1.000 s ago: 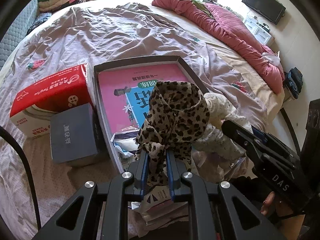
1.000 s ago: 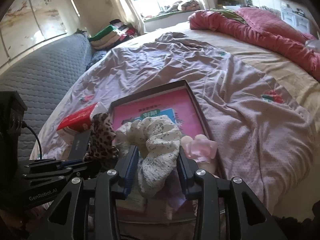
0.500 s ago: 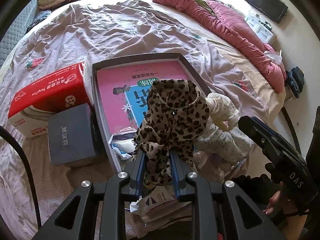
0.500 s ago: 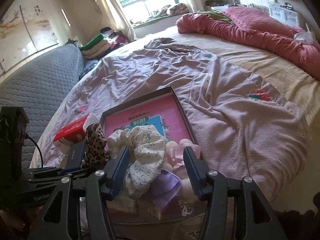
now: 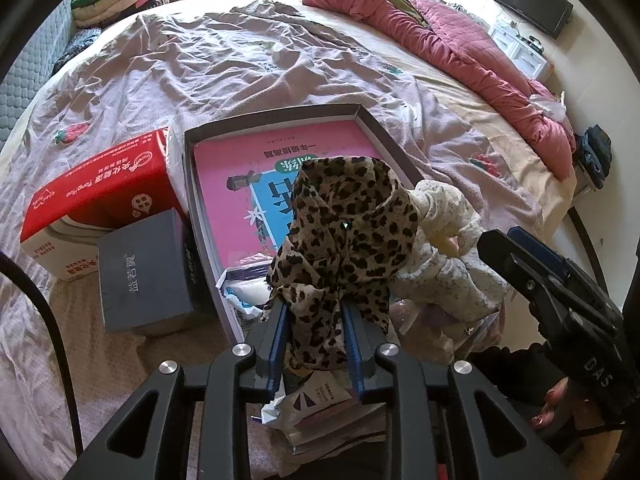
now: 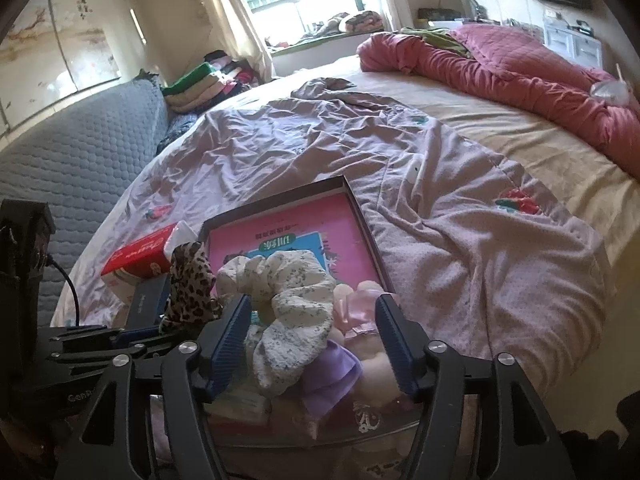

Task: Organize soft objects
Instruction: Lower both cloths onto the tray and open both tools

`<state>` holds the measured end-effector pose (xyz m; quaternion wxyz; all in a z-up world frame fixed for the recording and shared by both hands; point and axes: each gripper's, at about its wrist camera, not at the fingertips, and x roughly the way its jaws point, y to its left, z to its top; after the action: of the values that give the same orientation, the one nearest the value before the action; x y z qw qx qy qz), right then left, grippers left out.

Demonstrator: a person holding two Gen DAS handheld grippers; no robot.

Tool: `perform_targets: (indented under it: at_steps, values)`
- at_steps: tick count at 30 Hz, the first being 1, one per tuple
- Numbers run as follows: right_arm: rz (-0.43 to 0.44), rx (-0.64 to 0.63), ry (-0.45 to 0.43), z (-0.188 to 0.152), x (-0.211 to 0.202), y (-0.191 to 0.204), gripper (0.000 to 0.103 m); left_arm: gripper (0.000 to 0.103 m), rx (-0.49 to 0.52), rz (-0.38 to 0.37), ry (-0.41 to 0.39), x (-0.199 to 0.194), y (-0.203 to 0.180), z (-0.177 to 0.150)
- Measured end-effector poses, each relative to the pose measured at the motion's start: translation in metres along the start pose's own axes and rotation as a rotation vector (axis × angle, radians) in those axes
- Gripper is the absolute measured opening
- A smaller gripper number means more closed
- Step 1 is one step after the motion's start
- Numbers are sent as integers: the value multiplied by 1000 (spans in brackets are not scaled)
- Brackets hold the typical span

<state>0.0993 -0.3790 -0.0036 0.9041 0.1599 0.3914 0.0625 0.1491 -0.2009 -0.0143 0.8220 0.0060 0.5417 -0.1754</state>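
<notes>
Looking along the left gripper [image 5: 316, 344], its 2 blue pads flank the hanging tail of the leopard-print scrunchie [image 5: 344, 240]. The jaws are opening; the cloth looks to brush both pads, so whether it is gripped or already loose I cannot tell for sure. The scrunchie stands up directly ahead of the tips, leaning on the cream floral scrunchie [image 5: 444, 256] just to its right. Beyond the tips lies the open cardboard box [image 5: 276, 118] with a pink book [image 5: 240, 184] flat inside; ahead to the left sit a grey box [image 5: 140, 272] and a red tissue box [image 5: 96, 184]. Room to move is tight low down, where packets crowd under the jaws, and on the right, where the right gripper [image 5: 552, 280] comes close. Up and forward is free over the bed [image 5: 200, 60].

From the right wrist view, the right gripper [image 6: 312, 320] is opening, jaws well apart, with the cream floral scrunchie [image 6: 288, 304] between them, resting on the pile and clear of the right pad. A pink scrunchie [image 6: 356, 304] and a purple scrunchie [image 6: 332, 368] lie beside it, apparently in a clear container whose rim [image 6: 384, 428] shows below. The left gripper [image 6: 132, 336] sits close at the left.

Judging by this, 2 scrunchies are being released onto the pile; what else remains to sort is not visible.
</notes>
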Motion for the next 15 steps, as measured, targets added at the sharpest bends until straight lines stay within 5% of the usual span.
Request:
perform_targets:
  at_steps: [15]
  values:
    - [9, -56, -26, 2, -17, 16, 73, 54, 14, 19, -55, -24, -2, -9]
